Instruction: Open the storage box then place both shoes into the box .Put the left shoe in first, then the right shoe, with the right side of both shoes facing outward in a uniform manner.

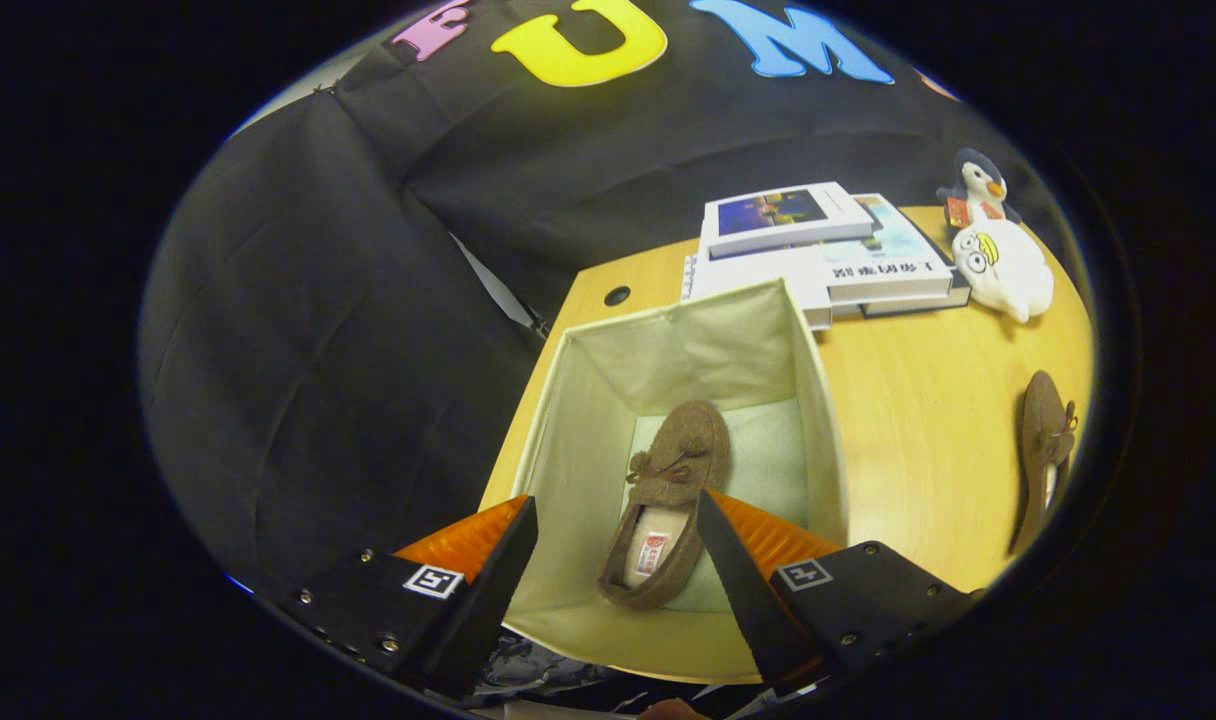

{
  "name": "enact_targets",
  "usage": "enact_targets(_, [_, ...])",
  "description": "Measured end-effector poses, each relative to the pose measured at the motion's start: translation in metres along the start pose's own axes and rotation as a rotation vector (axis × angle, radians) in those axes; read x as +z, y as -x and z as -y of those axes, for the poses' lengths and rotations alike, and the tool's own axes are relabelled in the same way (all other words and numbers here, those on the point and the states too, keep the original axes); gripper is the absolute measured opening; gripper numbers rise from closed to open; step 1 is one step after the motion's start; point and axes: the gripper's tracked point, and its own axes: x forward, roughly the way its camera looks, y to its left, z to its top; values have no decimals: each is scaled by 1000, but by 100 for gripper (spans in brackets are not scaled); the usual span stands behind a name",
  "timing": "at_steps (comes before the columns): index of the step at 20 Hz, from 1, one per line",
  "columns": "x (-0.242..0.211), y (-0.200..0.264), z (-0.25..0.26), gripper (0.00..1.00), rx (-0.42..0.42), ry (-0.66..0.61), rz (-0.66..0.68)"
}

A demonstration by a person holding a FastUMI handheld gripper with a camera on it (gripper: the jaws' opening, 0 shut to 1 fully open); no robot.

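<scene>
A cream fabric storage box point(813, 400) stands open on the wooden table. One brown loafer point(668, 500) lies on the box's floor, toe pointing away from me, its pale insole showing. My gripper point(616, 535) hovers above the box's near side, open, with the shoe's heel seen between the fingers far below them. Nothing is held. The second brown loafer point(1046, 450) lies on the table to the right of the box, toe away from me.
Beyond the box, a stack of books point(818, 250) rests on the wooden table point(928, 400). A white plush toy point(1003, 268) and a small penguin toy point(978, 188) sit right of the books. A cable hole point(617, 296) is near the table's left edge.
</scene>
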Motion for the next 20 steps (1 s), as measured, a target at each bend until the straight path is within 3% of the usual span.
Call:
enact_targets(3, [17, 29, 14, 98, 9, 42, 57])
enact_targets(9, [34, 74, 83, 98, -94, 50, 122])
enact_targets(20, [39, 141, 246, 98, -371, 93, 197])
